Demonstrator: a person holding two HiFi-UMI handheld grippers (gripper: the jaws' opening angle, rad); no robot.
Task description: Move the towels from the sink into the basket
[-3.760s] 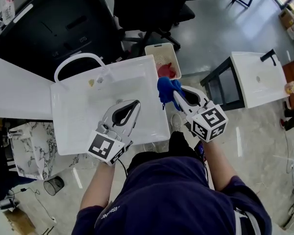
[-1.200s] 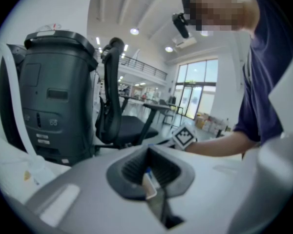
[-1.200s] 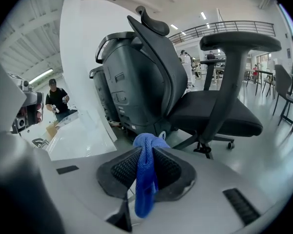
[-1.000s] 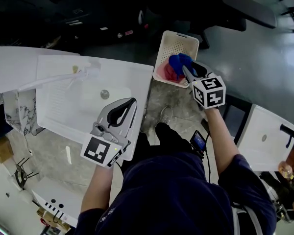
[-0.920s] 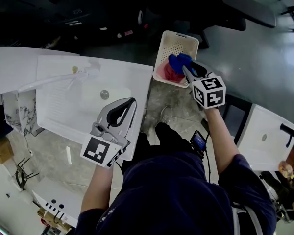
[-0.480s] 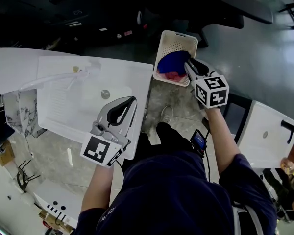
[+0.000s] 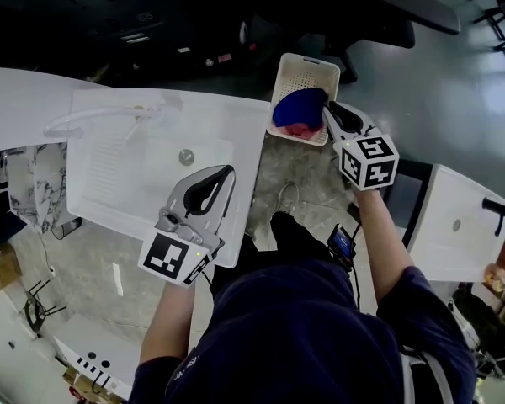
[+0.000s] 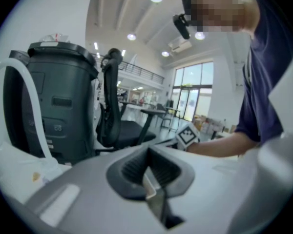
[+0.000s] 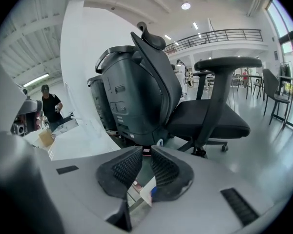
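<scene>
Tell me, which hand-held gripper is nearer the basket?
Right. The right hand-held gripper, empty jaws just closing, is at the basket's edge; the left hand-held gripper is over the sink.

- No word, brand name or number can be read in any view.
- The left cube (image 7: 178,259), at the back of the left gripper (image 7: 227,172), bears a black-and-white square marker pattern. It is a code sign with no letters.
- The right cube (image 7: 369,162), at the back of the right gripper (image 7: 328,108), bears the same kind of square pattern on each face that shows.
- The dark bin (image 8: 58,96) has a raised plate and small marks on its front. They are too blurred to read.
</scene>
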